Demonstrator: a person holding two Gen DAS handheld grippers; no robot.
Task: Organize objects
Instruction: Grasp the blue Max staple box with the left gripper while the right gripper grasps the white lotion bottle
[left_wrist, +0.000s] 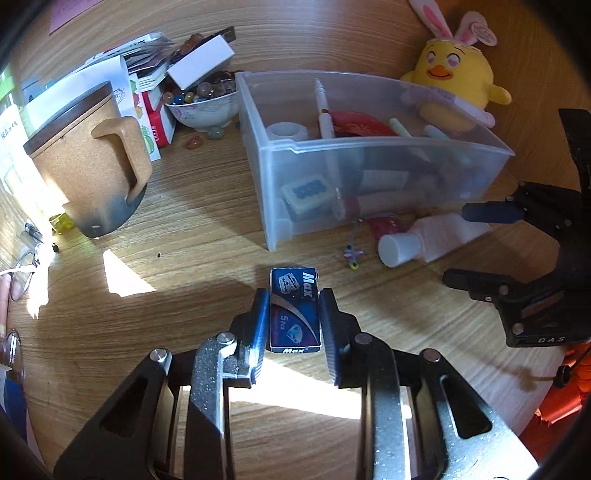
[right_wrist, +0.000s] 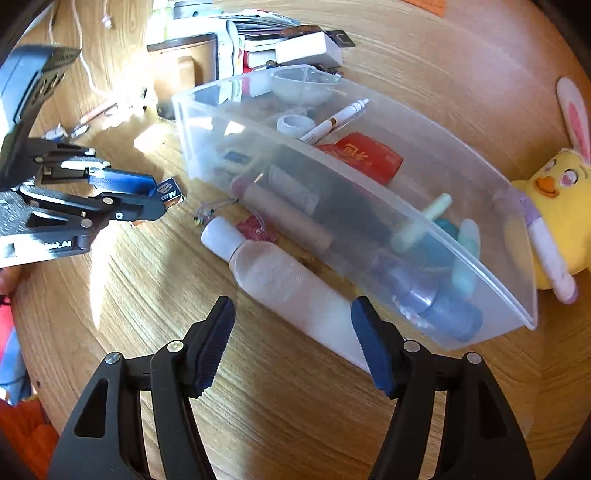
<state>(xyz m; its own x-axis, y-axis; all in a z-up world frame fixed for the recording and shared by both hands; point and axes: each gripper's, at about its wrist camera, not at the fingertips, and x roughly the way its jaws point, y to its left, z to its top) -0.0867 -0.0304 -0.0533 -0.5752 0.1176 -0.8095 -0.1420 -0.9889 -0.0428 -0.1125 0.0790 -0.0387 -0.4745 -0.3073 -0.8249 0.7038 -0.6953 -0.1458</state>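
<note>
My left gripper (left_wrist: 294, 317) is shut on a small blue "Max" box (left_wrist: 294, 310) and holds it just in front of the clear plastic bin (left_wrist: 369, 155); box and gripper also show in the right wrist view (right_wrist: 170, 192). The bin (right_wrist: 369, 173) holds a pen, tape roll, red packet, tubes and a mahjong tile. A white bottle (right_wrist: 280, 280) lies on the table along the bin's near wall. My right gripper (right_wrist: 293, 343) is open and empty, its fingers on either side of the bottle's base, slightly above it. It shows at the right in the left wrist view (left_wrist: 480, 247).
A brown lidded mug (left_wrist: 88, 158) stands at the left. A bowl of marbles (left_wrist: 203, 107), books and a white box sit behind it. A yellow plush chick (left_wrist: 454, 81) leans behind the bin. A small beaded charm (left_wrist: 352, 256) lies on the wooden table.
</note>
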